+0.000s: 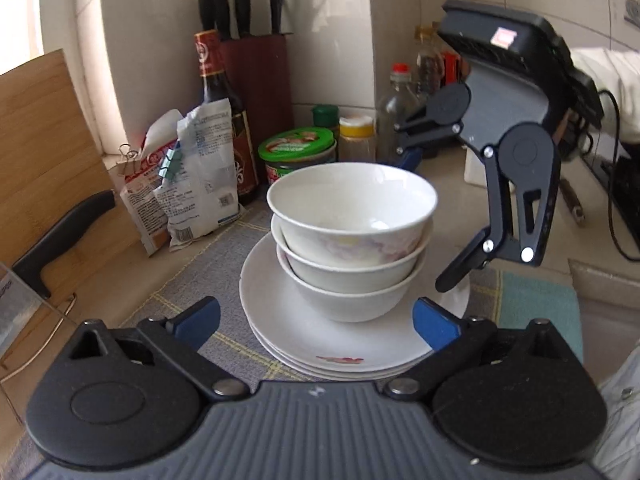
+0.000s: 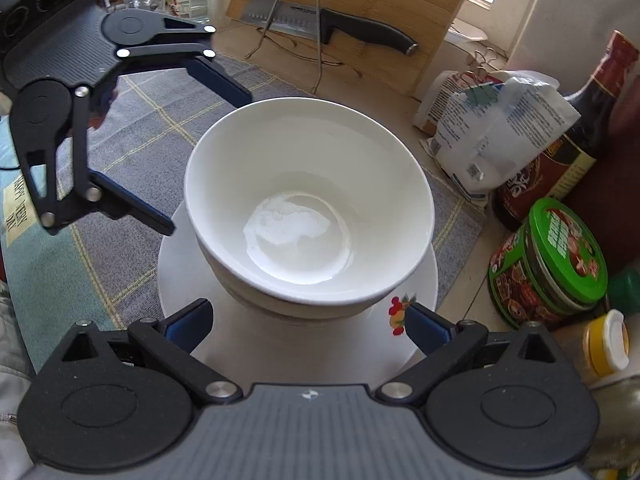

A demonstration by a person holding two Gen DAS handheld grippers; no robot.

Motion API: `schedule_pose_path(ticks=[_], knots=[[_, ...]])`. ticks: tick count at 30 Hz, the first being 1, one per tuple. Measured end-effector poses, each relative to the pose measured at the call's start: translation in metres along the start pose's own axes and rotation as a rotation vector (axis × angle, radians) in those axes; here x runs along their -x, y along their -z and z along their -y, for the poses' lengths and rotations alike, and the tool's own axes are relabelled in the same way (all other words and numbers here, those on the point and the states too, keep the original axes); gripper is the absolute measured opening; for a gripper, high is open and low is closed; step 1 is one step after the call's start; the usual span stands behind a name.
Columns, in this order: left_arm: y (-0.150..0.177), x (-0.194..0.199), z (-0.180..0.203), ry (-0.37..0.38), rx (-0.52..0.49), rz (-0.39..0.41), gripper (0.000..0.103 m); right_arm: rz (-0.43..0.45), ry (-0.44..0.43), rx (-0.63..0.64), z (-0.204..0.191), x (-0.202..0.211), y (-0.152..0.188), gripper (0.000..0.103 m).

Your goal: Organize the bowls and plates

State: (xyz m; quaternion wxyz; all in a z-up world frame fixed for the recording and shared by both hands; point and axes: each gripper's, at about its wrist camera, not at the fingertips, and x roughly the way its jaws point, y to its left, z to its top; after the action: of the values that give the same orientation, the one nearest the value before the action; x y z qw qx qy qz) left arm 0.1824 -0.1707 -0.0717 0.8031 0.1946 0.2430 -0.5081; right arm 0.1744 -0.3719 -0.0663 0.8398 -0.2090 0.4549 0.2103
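The stacked bowls (image 1: 352, 240) hide the middle of the top plate (image 1: 304, 336), and of the lower plates only thin rims show at the near edge. The far finger of the right gripper (image 1: 430, 220) is mostly hidden behind the top bowl. The print on the white bags (image 1: 192, 176) at the left is too small to read.

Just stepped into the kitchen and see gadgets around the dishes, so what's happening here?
A person holds two grippers around a pile of crockery on a checked mat. Three bowls sit nested on a stack of plates. The left gripper is low in front of the plates, fingers open. The right gripper looks down over the bowls from the other side, also open. Neither holds anything.
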Motion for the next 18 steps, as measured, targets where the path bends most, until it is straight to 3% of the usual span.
schedule_pose_path(ticks=[5,8,13,18], knots=[[0.008,0.029,0.01,-0.127,0.035,0.05,0.102,0.013,0.098,-0.117,-0.023,0.019,0.005,0.103],[0.016,0.043,0.016,-0.146,0.056,0.059,0.102,0.028,0.171,-0.254,-0.04,0.028,0.008,0.103],[0.021,0.071,0.026,-0.151,0.193,0.048,0.102,0.043,0.296,-0.52,-0.076,0.044,0.018,0.103],[0.018,0.086,0.033,-0.284,0.339,-0.086,0.102,0.065,0.409,-0.791,-0.102,0.063,0.029,0.103]])
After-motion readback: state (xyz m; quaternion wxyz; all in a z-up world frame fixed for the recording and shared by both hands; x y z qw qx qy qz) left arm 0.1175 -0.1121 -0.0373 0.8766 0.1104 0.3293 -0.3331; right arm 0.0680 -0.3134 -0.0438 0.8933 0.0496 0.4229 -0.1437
